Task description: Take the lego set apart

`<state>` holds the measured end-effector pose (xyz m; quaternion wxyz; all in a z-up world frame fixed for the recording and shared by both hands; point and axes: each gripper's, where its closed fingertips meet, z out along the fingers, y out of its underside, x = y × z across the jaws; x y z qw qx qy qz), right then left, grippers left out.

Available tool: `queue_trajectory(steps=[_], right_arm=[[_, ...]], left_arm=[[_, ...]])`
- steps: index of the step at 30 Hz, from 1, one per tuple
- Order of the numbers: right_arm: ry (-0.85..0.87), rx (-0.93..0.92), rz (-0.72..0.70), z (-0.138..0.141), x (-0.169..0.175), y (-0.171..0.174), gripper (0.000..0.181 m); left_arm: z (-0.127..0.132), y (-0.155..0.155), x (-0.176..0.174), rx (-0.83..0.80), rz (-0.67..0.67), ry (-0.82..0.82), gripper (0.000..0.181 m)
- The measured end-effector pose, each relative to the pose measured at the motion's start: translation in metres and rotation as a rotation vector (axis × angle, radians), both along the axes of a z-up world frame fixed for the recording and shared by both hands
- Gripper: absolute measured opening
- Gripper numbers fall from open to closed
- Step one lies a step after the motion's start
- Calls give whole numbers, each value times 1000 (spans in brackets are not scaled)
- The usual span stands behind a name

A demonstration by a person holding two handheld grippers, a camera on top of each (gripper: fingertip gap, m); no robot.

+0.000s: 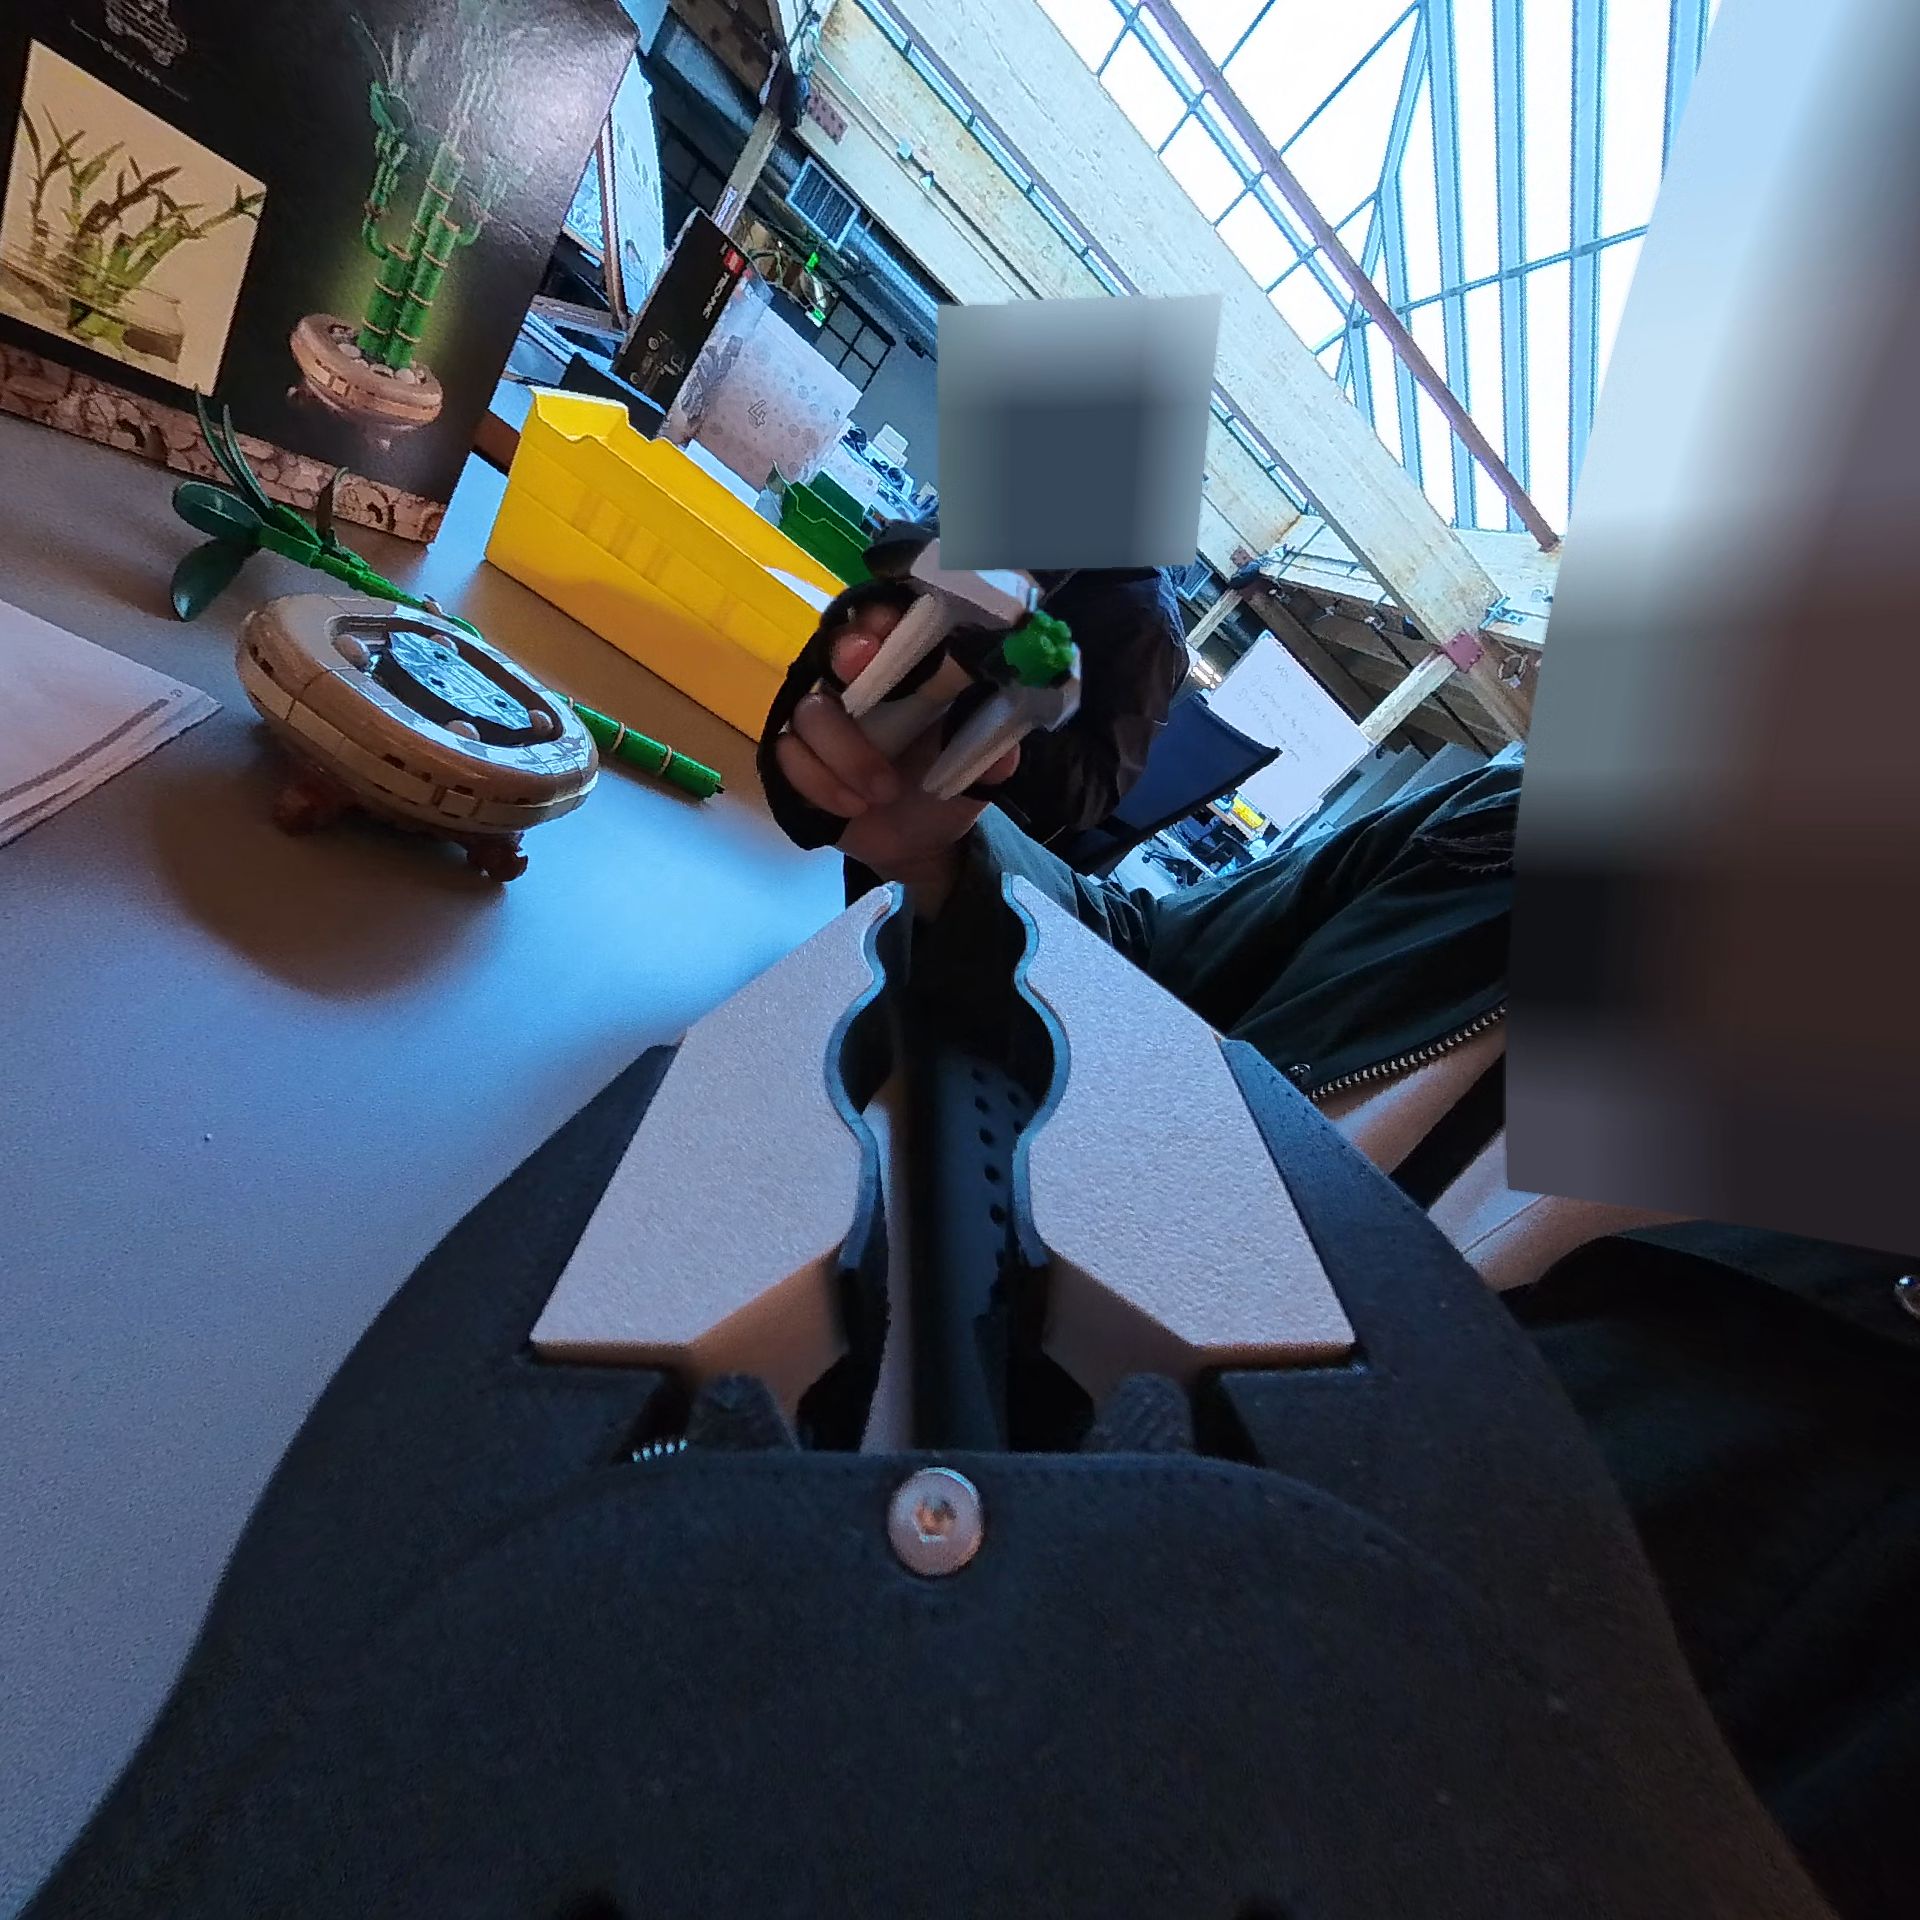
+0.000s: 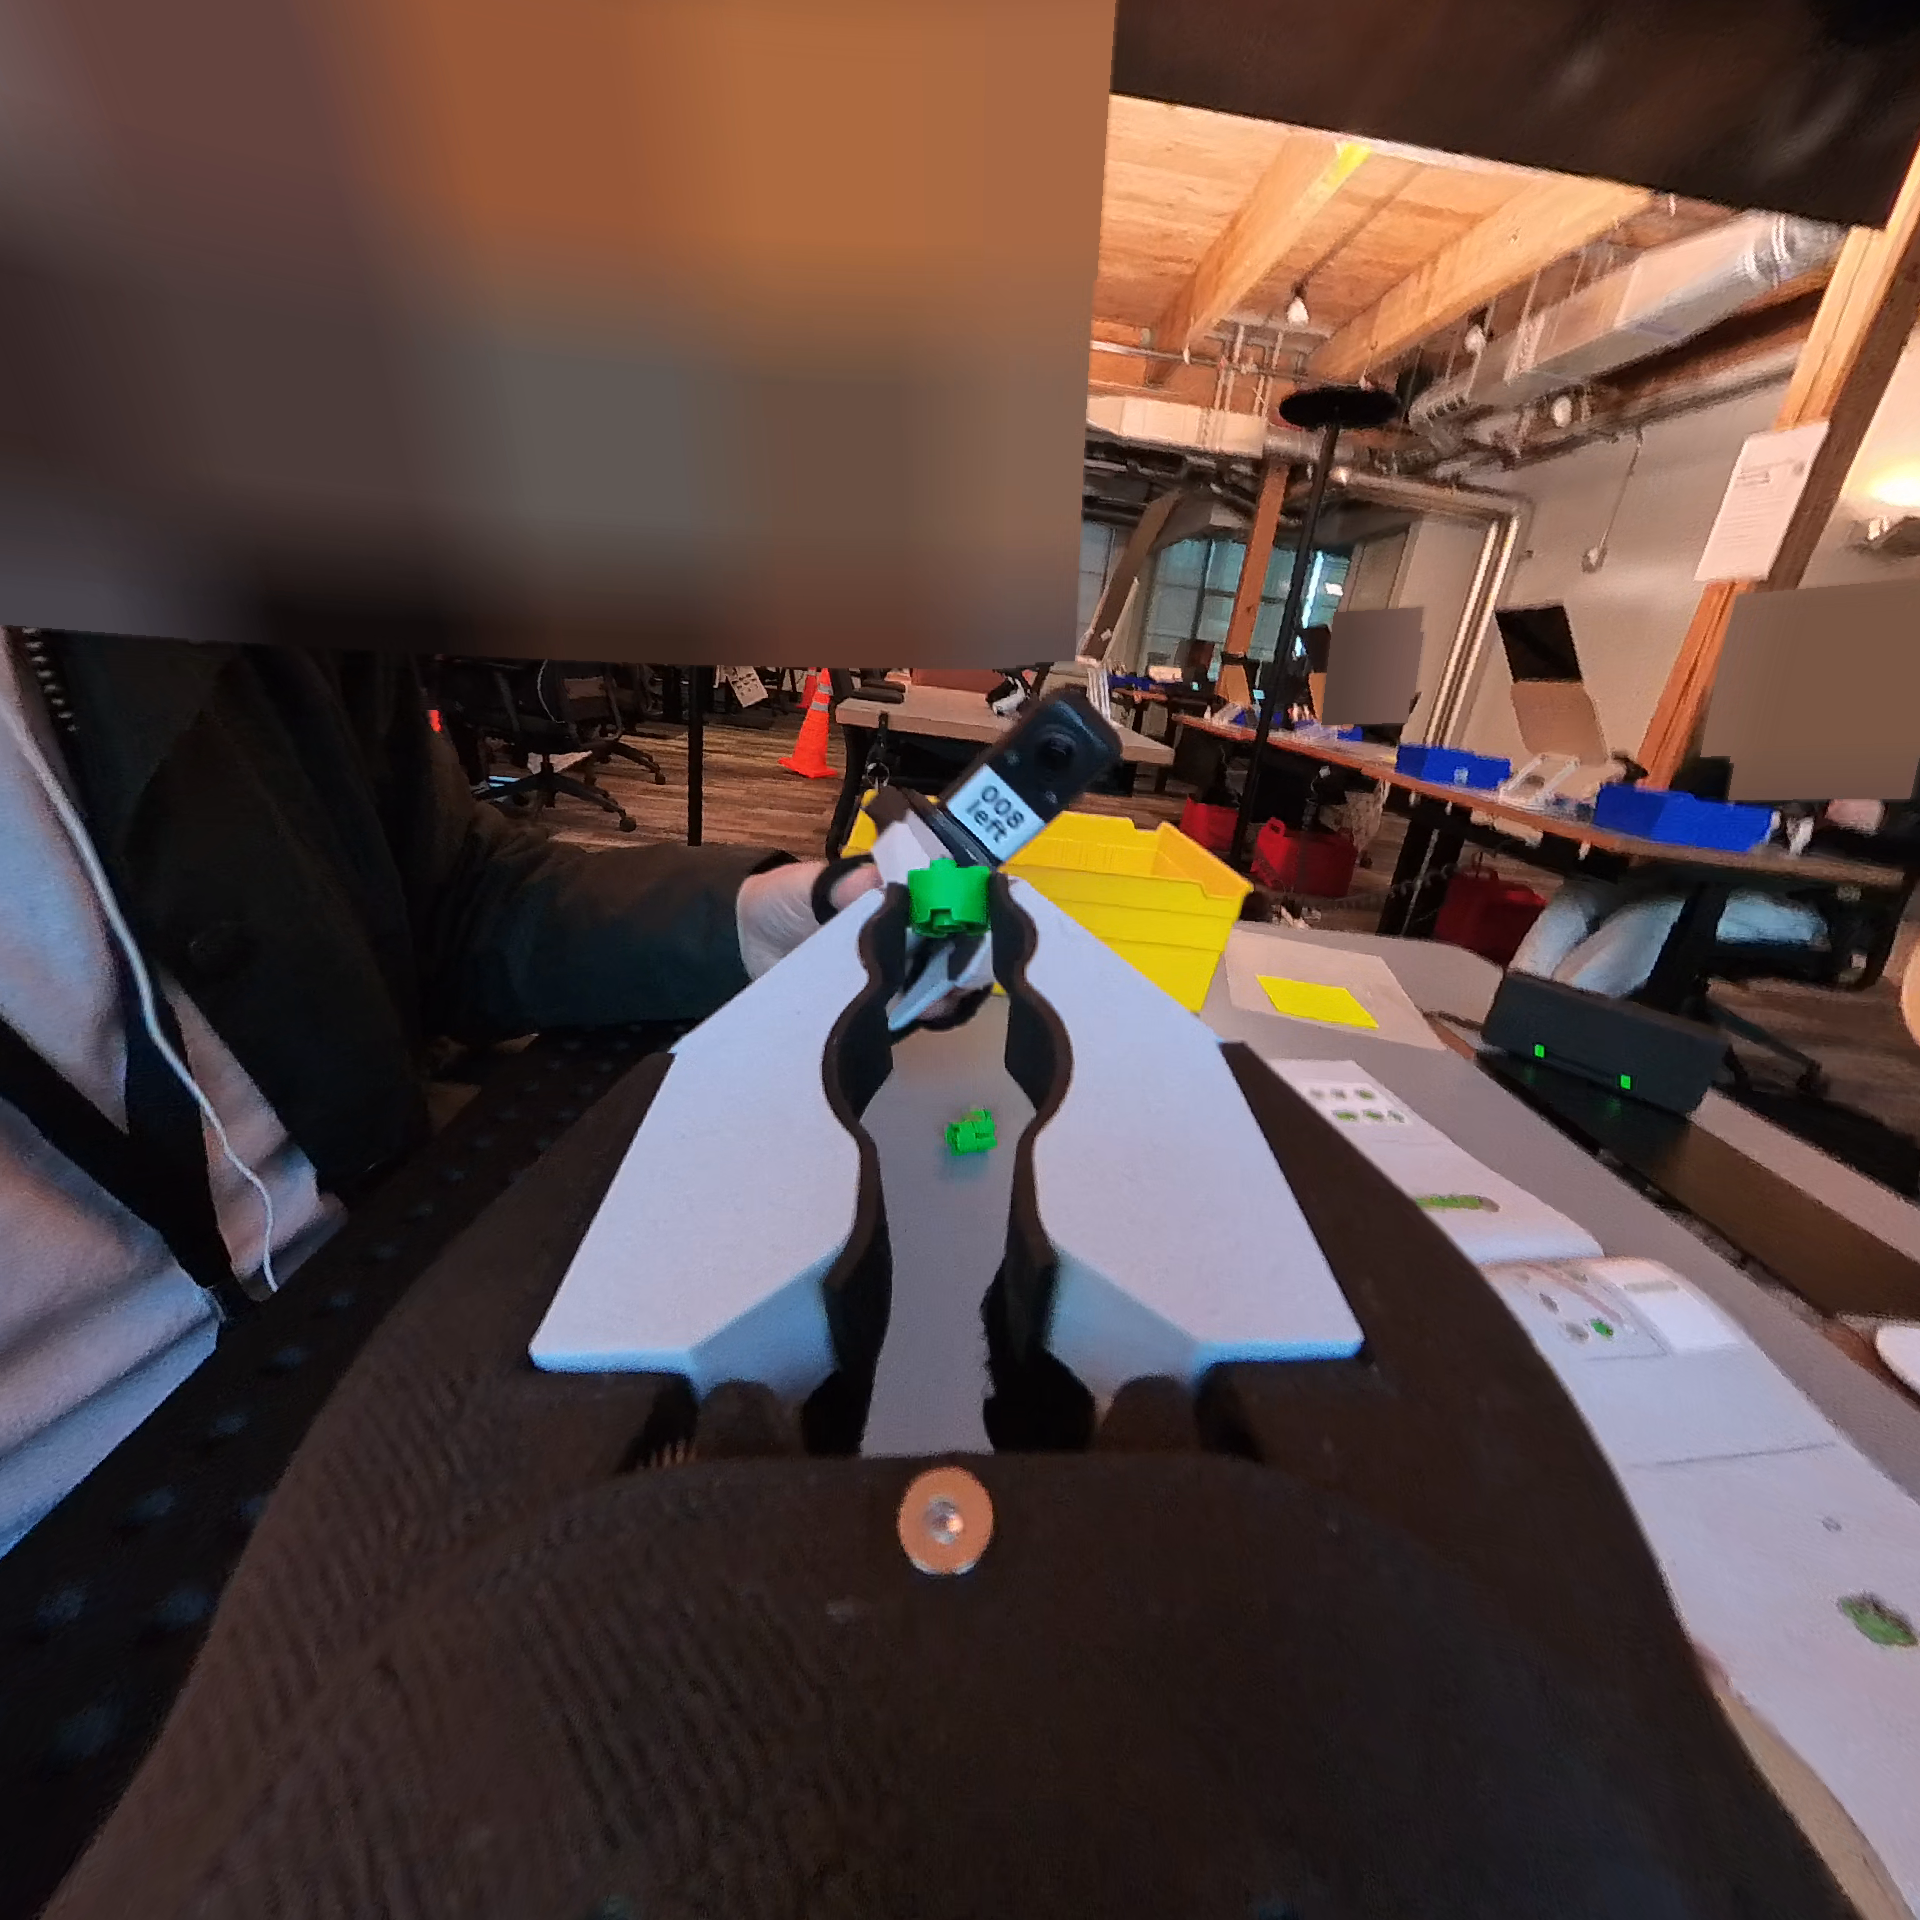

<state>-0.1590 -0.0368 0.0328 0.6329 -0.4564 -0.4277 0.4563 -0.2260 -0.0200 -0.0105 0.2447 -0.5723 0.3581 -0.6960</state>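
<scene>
My right gripper (image 2: 943, 914) is shut on a small green lego piece (image 2: 945, 897) and holds it in the air above the table. It also shows in the left wrist view (image 1: 1023, 670), a hand around it, with the green piece (image 1: 1039, 644) at its tips. My left gripper (image 1: 954, 909) holds nothing, its jaws a narrow gap apart. The round tan lego pot base (image 1: 416, 717) stands on the grey table. A green bamboo stalk (image 1: 649, 753) lies beside it and a leafy stalk (image 1: 270, 530) lies behind it. A loose green piece (image 2: 969, 1132) lies on the table.
A yellow bin (image 1: 655, 561) stands behind the pot base and shows in the right wrist view (image 2: 1132, 883). The lego box (image 1: 260, 229) stands at the back left. Instruction pages (image 2: 1455, 1195) and a black device (image 2: 1600, 1039) lie to the right. A person's dark jacket (image 2: 312, 883) is close. The gap from one gripper's tips to the other's is roughly 9 cm.
</scene>
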Motion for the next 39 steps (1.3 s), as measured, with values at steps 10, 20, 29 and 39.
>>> queue_trajectory(steps=[10, 20, 29, 39], right_arm=[[-30, 146, -4, -1, -6, -11, 15], [43, 79, 8, 8, 1, -7, 14], [14, 65, -17, 3, 0, -1, 14], [2, 65, -23, 1, -1, 0, 14]], left_arm=[[-2, -1, 1, 5, -6, 12, 13], [-3, -2, 1, 2, -11, 15, 14], [-4, -2, 1, 0, -10, 17, 14], [-4, -1, 1, 0, -8, 17, 13]])
